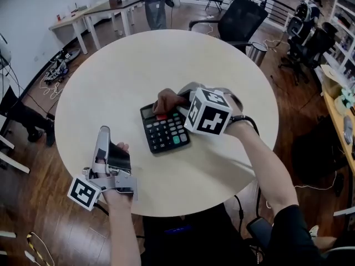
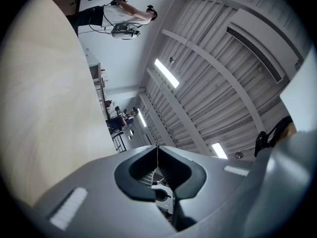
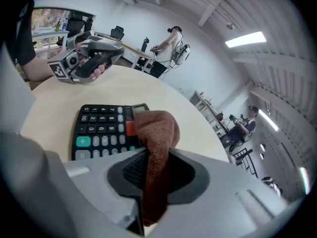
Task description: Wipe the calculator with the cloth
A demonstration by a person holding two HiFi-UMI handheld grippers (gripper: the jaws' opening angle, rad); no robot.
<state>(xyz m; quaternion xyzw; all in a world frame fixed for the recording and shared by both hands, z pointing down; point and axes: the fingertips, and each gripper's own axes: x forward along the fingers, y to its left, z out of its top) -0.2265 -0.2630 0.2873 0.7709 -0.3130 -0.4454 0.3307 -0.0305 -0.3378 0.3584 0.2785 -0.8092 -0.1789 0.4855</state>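
Cloth of rust-brown terry [image 3: 158, 128], clamped in the right tongs [image 3: 151, 155], rests on the display end of the black desk calculator [image 3: 99, 127] on the round beige worktop [image 1: 122, 82], while the left tongs [image 2: 157, 152], closed and empty, tilt upward.

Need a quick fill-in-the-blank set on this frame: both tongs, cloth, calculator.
1. The right tongs are clamped on a reddish-brown ___.
2. Its free end lies over the black ___ on the round table.
3. The left tongs, holding nothing, are ___.
Missing words: cloth; calculator; shut.
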